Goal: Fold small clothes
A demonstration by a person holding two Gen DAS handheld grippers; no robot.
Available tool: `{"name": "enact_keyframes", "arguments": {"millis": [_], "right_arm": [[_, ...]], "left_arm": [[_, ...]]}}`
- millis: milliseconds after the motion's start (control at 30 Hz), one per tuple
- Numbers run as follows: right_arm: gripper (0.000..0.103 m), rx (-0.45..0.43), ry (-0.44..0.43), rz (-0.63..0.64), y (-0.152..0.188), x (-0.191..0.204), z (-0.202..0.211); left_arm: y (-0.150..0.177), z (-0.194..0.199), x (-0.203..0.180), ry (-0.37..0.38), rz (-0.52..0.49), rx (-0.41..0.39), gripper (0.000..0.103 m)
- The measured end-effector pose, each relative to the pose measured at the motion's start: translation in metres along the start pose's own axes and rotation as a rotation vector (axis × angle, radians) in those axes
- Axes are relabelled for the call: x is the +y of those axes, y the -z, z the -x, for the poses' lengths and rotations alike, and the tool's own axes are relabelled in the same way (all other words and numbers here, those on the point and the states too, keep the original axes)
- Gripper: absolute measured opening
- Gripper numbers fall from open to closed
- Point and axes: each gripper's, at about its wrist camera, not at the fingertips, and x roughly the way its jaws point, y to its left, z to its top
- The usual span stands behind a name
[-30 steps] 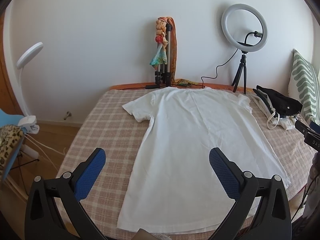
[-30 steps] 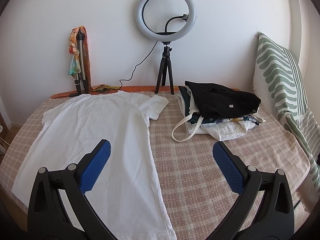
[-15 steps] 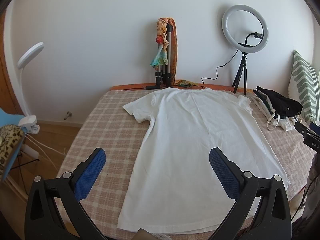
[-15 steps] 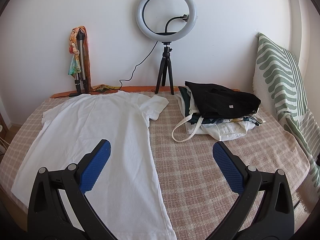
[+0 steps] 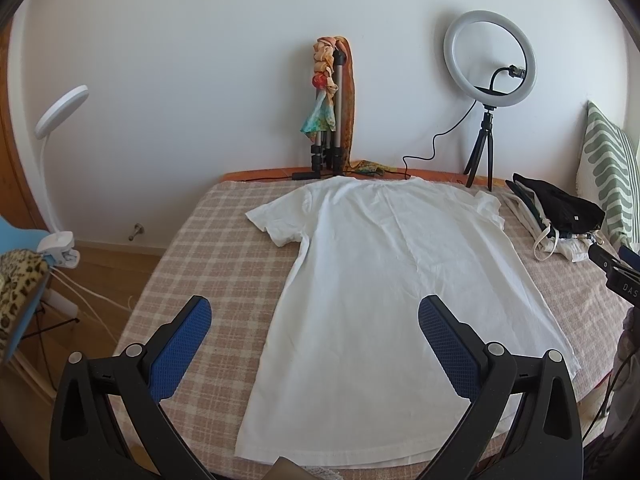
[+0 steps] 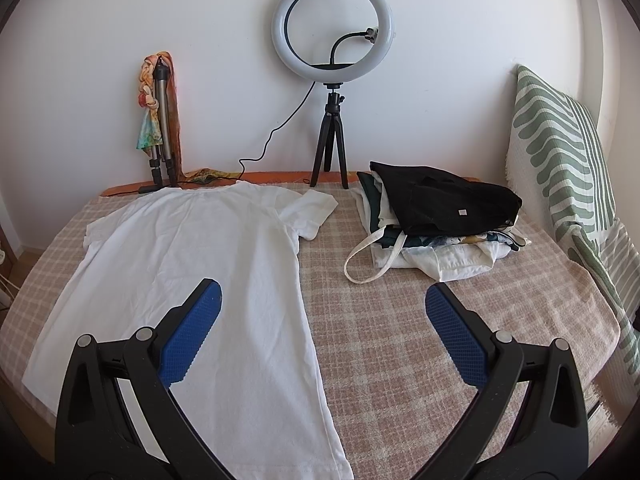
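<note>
white t-shirt (image 5: 384, 280) lies flat on the checked bed cover (image 5: 208, 256).
your left gripper (image 5: 314, 320) and right gripper (image 6: 322, 308) hover at its near edge, both wide open, holding nothing.

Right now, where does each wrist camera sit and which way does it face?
Left wrist: behind the open left gripper, low at the near edge of the checked bedcover, facing the wall across the flat white T-shirt; only its own blue-padded fingers show.
Right wrist: behind the open right gripper, further right, facing the same wall over the shirt's right edge and the pile of folded clothes topped by a black garment; only its own fingers show.
Shared: T-shirt, white ring light on a black tripod, scarf-draped tripod, clothes pile.
</note>
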Motion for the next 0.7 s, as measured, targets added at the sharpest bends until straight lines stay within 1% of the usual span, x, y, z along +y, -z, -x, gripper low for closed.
{"name": "enact_keyframes", "arguments": {"millis": [700], "right_arm": [[0.103,0.001,-0.001,-0.001,0.0003,0.0006,-0.0004]], "left_arm": [[0.0016,-0.0003,0.0016,0.000,0.001,0.003,0.103]]}}
